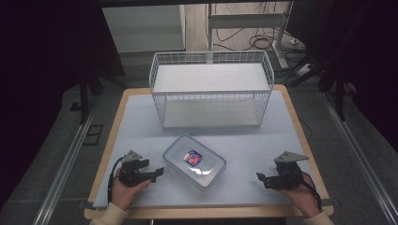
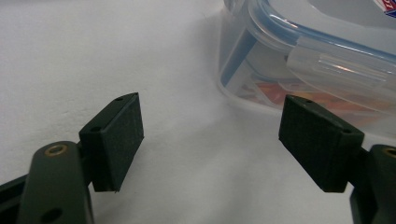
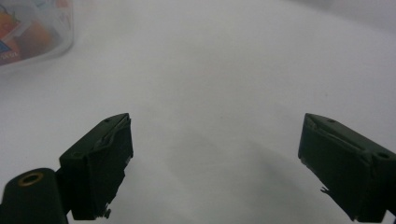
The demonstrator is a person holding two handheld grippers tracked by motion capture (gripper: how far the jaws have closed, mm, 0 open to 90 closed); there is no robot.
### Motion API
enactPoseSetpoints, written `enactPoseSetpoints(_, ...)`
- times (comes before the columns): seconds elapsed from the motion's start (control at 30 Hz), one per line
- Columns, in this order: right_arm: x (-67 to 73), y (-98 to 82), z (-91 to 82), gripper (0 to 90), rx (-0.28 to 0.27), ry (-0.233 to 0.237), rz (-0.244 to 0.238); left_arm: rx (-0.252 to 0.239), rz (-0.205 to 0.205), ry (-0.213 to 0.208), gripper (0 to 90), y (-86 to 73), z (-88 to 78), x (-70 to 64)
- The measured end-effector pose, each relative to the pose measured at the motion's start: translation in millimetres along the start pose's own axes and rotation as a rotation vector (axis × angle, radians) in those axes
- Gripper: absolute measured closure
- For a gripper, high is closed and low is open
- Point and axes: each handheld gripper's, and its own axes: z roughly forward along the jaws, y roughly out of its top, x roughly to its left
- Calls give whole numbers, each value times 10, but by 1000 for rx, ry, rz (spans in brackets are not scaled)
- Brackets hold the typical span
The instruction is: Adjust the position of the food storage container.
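The left gripper (image 1: pixel 158 172) rests low over the table, held in the person's left hand (image 1: pixel 123 190). Its jaws stand well apart with nothing between them; in the left gripper view the two black pads (image 2: pixel 119 140) frame bare white surface. The jaw tips point toward the near left corner of the box (image 1: pixel 194 162) and lie just beside it without touching. In the left gripper view the box (image 2: pixel 317 60) occupies the upper right, with its blue seal and a clear side clip in sight.

The right gripper (image 1: pixel 261 178) is held in the person's right hand (image 1: pixel 305 197) at the near right of the table. Its jaws are spread wide and hold nothing; in the right gripper view the pads (image 3: pixel 100 163) stand over plain white cover. This gripper points left toward the box and is well apart from it. A corner of the box (image 3: pixel 32 28) appears at the upper left of that view.

The box is a clear plastic container with a lid fitted on it and a red and blue label on top. It lies flat on the white cover (image 1: pixel 136 126), turned at an angle, between the two grippers and nearer the left one.

Behind the box stands a white wire basket (image 1: pixel 164 75), near the far edge of the table (image 1: pixel 105 154). The basket is apart from the box.
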Motion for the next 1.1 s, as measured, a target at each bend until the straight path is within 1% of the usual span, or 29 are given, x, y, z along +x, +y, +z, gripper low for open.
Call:
enactPoseSetpoints(0.2, -10, -14, -25, 118, -14, -6, 6, -3, 7, 2, 215, -1, -2, -10)
enactPoseSetpoints(0.3, 14, -5, -45, 135, -21, -9, -9, -10, 6, 8, 206, -4, -13, -16)
enactPoseSetpoints(0.5, 15, -11, -23, 147, -11, 9, -3, -6, 6, 5, 204, -1, 1, -10)
enactPoseSetpoints(0.8, 19, 5, -33, 165, -9, 15, 5, -8, 5, -2, 204, 0, -14, -28)
enactPoseSetpoints(0.97, 56, 40, -52, 191, -7, 13, -18, -6, 6, -2, 202, 4, -16, -30)
enactPoseSetpoints(1.0, 68, 64, -59, 213, -8, 39, -9, -6, 5, 0, 202, 3, -14, -30)
enactPoseSetpoints(1.03, 68, 64, -59, 213, -8, 39, -9, -6, 5, 0, 202, 3, -14, -30)
enactPoseSetpoints(1.1, 77, 81, -64, 254, -8, 52, -14, -6, 4, 0, 202, 5, -14, -31)
